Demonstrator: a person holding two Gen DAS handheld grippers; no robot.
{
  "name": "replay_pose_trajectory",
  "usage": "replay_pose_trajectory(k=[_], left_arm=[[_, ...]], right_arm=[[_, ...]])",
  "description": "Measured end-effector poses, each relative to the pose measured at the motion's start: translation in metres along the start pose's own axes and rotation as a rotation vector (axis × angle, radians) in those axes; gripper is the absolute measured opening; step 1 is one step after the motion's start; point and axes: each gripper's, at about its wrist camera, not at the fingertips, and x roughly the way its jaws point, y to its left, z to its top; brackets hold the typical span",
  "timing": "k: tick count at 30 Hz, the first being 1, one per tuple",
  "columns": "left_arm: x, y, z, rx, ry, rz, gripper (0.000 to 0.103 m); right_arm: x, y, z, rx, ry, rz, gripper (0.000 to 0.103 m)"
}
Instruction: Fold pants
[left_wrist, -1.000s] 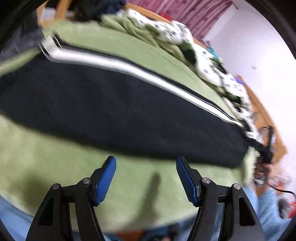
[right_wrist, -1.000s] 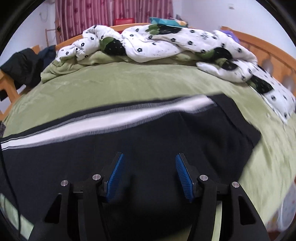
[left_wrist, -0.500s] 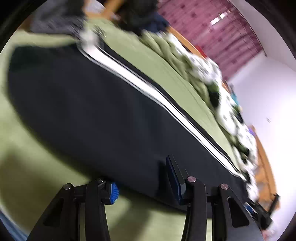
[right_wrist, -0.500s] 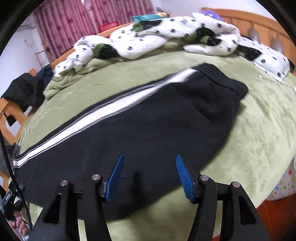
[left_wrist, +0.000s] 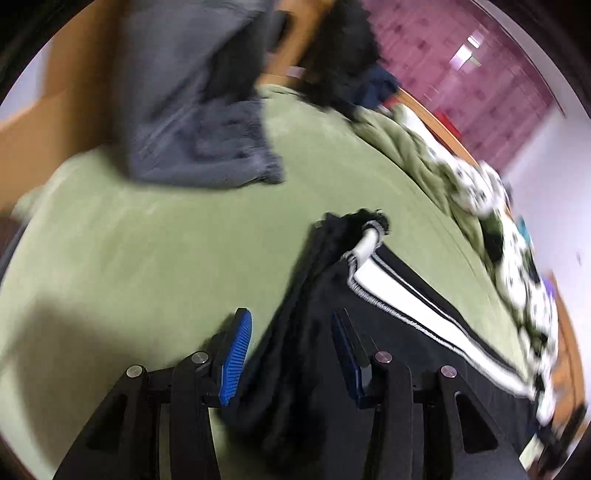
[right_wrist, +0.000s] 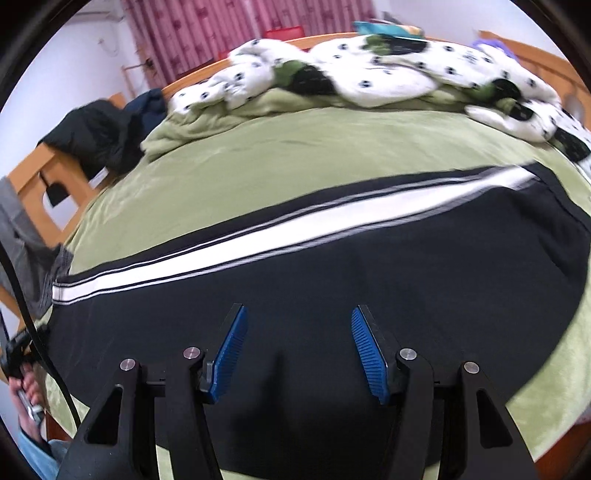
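left gripper (left_wrist: 290, 356) is clamped on the bunched hem end of the black pants (right_wrist: 332, 295), fabric running off toward 2 o'clock in its view; right gripper (right_wrist: 295, 347) hangs unclenched just over the middle, nothing between its fingers; pants lie flat on the green bedspread (right_wrist: 295, 162), long axis 8 to 2 o'clock, white stripe (right_wrist: 295, 230) on the far edge, waistband at 2; spotted duvet (right_wrist: 369, 74) heaped beyond

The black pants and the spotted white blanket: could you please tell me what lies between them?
Only bare green bedcover separates the black pants from the spotted white blanket, seen in the right wrist view.
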Motion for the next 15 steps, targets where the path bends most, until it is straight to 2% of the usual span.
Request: replay_pose_trajectory(k=[2, 4, 7, 9, 10, 12, 13, 15], left_arm=[[-0.001, -0.005, 0.015, 0.075, -0.024, 0.032, 0.046], [0.004, -0.016, 0.028, 0.123, -0.006, -0.017, 0.055], [0.019, -0.044, 0.041, 0.23, 0.039, -0.053, 0.056], [0.032, -0.064, 0.044, 0.301, 0.042, -0.01, 0.056], [0.046, -0.074, 0.047, 0.329, 0.057, 0.062, 0.056], [0.059, -0.074, 0.05, 0.323, 0.073, 0.122, 0.022], [0.061, -0.071, 0.054, 0.295, 0.075, 0.108, 0.01], [0.051, -0.062, 0.061, 0.223, 0.022, 0.033, 0.01]], right_arm=[[0.006, 0.013, 0.001, -0.017, 0.006, 0.001, 0.058], [0.011, 0.021, 0.001, -0.03, 0.008, 0.004, 0.058], [0.022, 0.025, 0.001, -0.031, 0.024, -0.008, 0.058], [0.028, 0.025, 0.0, -0.026, 0.037, -0.022, 0.058], [0.03, 0.024, -0.001, -0.025, 0.042, -0.028, 0.058], [0.035, 0.021, -0.002, -0.024, 0.053, -0.045, 0.058], [0.037, 0.019, -0.003, -0.021, 0.058, -0.053, 0.058], [0.04, 0.017, -0.002, -0.015, 0.062, -0.062, 0.058]])
